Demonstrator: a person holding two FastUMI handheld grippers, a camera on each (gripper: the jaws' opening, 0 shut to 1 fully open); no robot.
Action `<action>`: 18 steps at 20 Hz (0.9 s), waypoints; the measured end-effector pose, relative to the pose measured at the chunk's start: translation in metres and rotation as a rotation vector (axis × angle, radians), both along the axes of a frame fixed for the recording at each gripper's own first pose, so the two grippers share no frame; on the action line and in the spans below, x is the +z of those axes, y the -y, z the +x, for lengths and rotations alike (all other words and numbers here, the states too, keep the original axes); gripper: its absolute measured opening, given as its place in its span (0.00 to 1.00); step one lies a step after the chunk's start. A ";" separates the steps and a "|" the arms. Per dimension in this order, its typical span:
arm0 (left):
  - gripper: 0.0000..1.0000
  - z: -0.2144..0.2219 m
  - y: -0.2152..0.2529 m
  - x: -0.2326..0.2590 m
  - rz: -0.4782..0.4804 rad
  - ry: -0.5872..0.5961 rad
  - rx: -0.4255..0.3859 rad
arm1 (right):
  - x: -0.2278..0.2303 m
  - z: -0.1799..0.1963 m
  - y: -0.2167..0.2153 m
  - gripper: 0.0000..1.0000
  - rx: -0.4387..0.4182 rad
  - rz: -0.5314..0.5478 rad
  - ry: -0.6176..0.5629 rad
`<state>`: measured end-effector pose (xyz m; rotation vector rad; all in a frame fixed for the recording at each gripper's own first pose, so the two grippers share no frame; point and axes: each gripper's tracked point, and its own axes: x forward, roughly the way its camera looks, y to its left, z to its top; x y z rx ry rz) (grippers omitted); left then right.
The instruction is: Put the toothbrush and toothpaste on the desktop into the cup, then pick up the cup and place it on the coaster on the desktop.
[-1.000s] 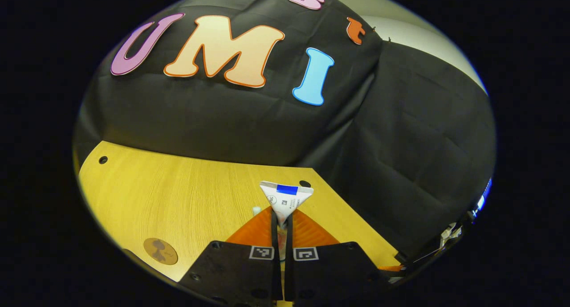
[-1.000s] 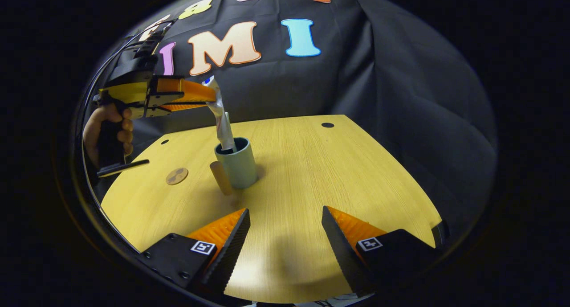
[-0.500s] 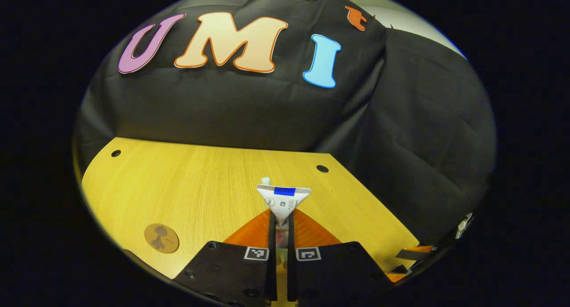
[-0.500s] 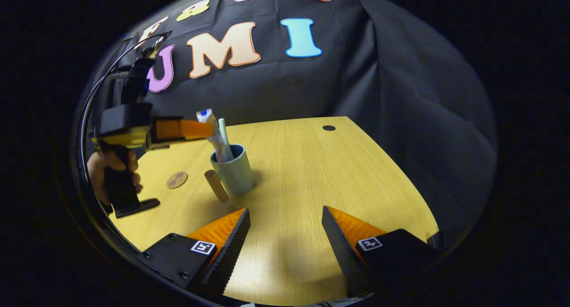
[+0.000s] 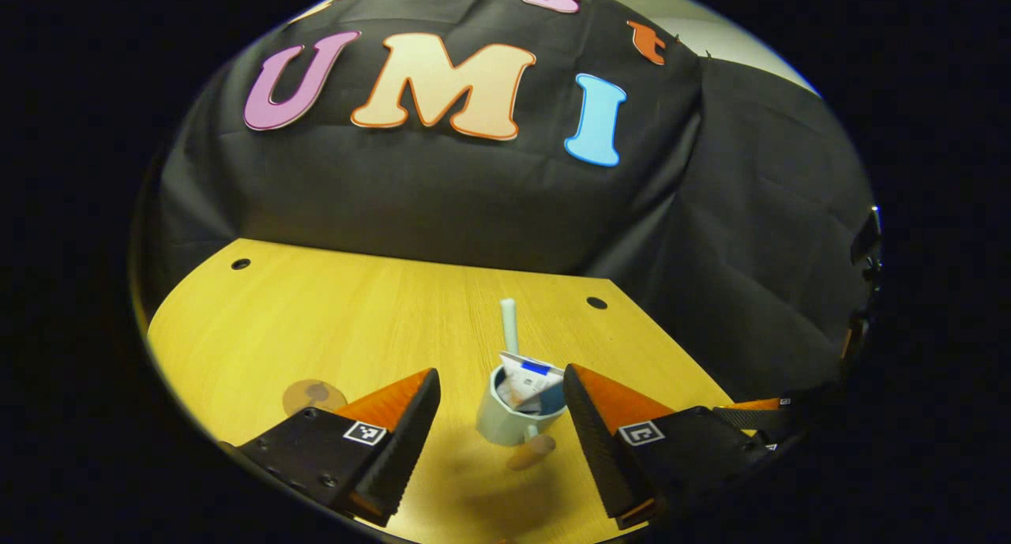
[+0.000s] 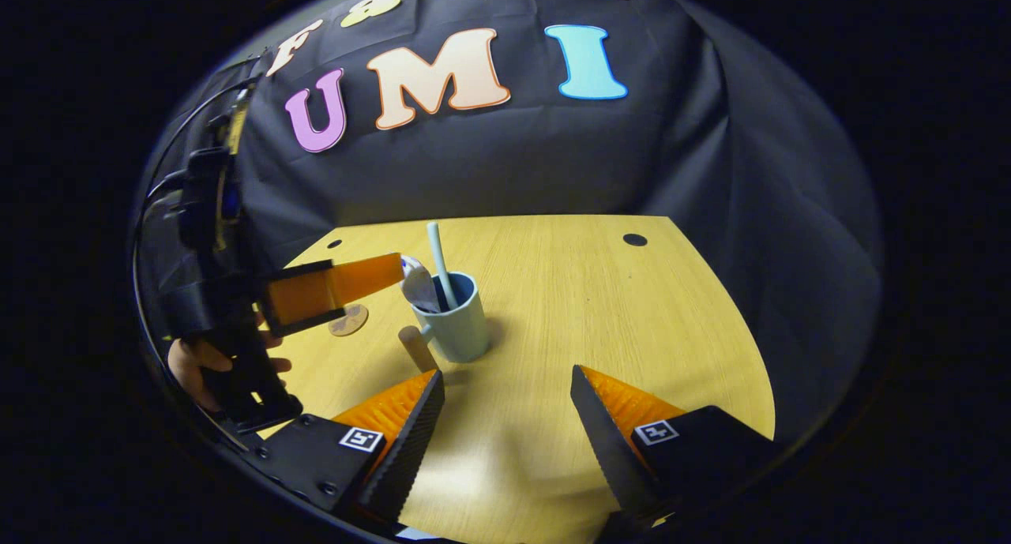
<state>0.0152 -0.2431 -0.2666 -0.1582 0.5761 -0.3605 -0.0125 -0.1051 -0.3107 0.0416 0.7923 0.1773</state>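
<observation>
Pale blue cup (image 6: 456,324) upright mid-surface, wooden handle toward the near-left. Toothbrush (image 6: 437,261) and toothpaste (image 5: 531,380) both stand inside (tube's crimped end up). Round brown coaster (image 6: 348,320) lies flat, left of cup, apart.

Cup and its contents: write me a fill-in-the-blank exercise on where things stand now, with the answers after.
1. The toothpaste tube and the toothbrush both stand inside the ____.
2. The left tongs are ____, one finger on each side of the cup.
3. The round coaster carries ____ on it.
4. The right tongs grip ____.

Answers: cup; open; nothing; nothing
</observation>
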 end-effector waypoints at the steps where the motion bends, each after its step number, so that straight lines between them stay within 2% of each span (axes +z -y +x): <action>1: 0.92 0.000 -0.012 0.005 0.004 0.015 0.017 | 0.002 0.008 -0.007 0.95 -0.006 0.015 -0.012; 3: 0.93 -0.001 -0.037 0.013 0.030 0.030 0.039 | -0.003 0.018 -0.023 0.99 -0.025 0.046 -0.069; 5: 0.95 -0.001 -0.069 0.022 0.069 0.064 0.070 | -0.011 0.021 -0.041 0.95 -0.032 0.077 -0.143; 7: 0.95 -0.002 -0.101 0.029 0.117 0.095 0.098 | -0.022 0.024 -0.054 0.99 -0.037 0.092 -0.210; 9: 0.95 -0.003 -0.129 0.032 0.146 0.110 0.122 | -0.035 0.028 -0.063 0.94 -0.039 0.078 -0.265; 10: 0.95 -0.004 -0.141 0.031 0.149 0.110 0.133 | -0.041 0.029 -0.068 0.99 -0.037 0.073 -0.294; 14: 0.95 -0.006 -0.187 0.031 0.158 0.100 0.186 | -0.057 0.045 -0.085 0.99 -0.061 0.068 -0.371; 15: 0.95 -0.006 -0.197 0.032 0.161 0.104 0.196 | -0.060 0.048 -0.089 0.94 -0.066 0.063 -0.386; 16: 0.95 -0.005 -0.207 0.032 0.166 0.108 0.206 | -0.065 0.051 -0.092 0.98 -0.067 0.051 -0.401; 17: 0.95 -0.006 -0.215 0.032 0.173 0.103 0.208 | -0.069 0.054 -0.096 0.94 -0.066 0.042 -0.417; 18: 0.95 -0.008 -0.225 0.032 0.178 0.100 0.212 | -0.075 0.055 -0.098 0.98 -0.063 0.029 -0.436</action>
